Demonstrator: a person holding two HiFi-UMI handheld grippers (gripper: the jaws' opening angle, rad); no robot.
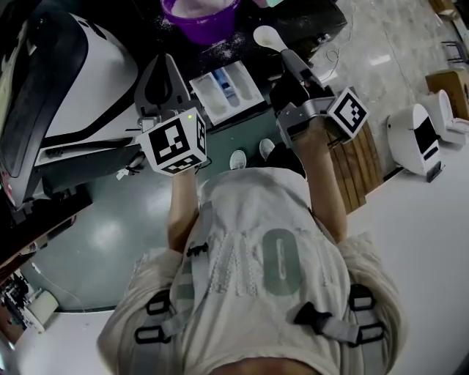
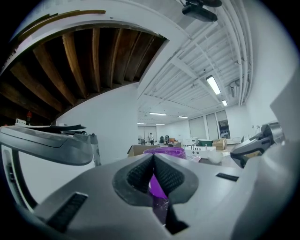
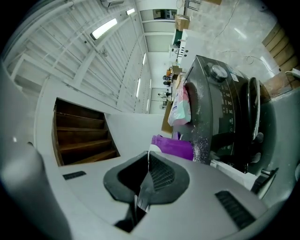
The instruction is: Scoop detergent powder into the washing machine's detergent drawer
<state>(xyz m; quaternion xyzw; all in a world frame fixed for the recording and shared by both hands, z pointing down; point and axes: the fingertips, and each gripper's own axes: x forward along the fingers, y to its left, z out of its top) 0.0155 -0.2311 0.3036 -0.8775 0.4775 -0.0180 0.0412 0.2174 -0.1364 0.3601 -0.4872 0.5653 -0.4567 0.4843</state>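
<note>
**Head view.** The detergent drawer (image 1: 229, 89) stands pulled out of the washing machine (image 1: 73, 80), white compartments facing up, with a blue insert in the middle one. It lies between the two grippers. The purple bowl (image 1: 201, 18) of white powder sits on the dark top surface beyond the drawer, with spilled powder scattered around it. The right gripper (image 1: 289, 62) holds a white spoon (image 1: 267, 36) by its handle. The spoon's scoop end is just right of the bowl and beyond the drawer's far right corner, apart from both. Whether the scoop carries powder cannot be told. The left gripper (image 1: 165, 73) is just left of the drawer, near its left edge, with nothing in it.

**Left gripper view.** The left gripper (image 2: 153, 157) has its jaws brought together: the ribbed pads (image 2: 140, 173) meet at the tips and nothing lies between them. The purple bowl (image 2: 165, 151) is straight ahead, with its wall showing through the narrow gap below the pad tips.

**Right gripper view.** The right gripper (image 3: 149, 164) is clamped on the spoon (image 3: 148, 158). The handle appears edge-on as a thin white strip pinched between the pads. Ahead lies the purple bowl (image 3: 173, 146). Beyond it a pink-and-white detergent bag (image 3: 180, 105) sits against a dark control panel (image 3: 220, 108) that carries a round knob and is dusted with powder.
</note>
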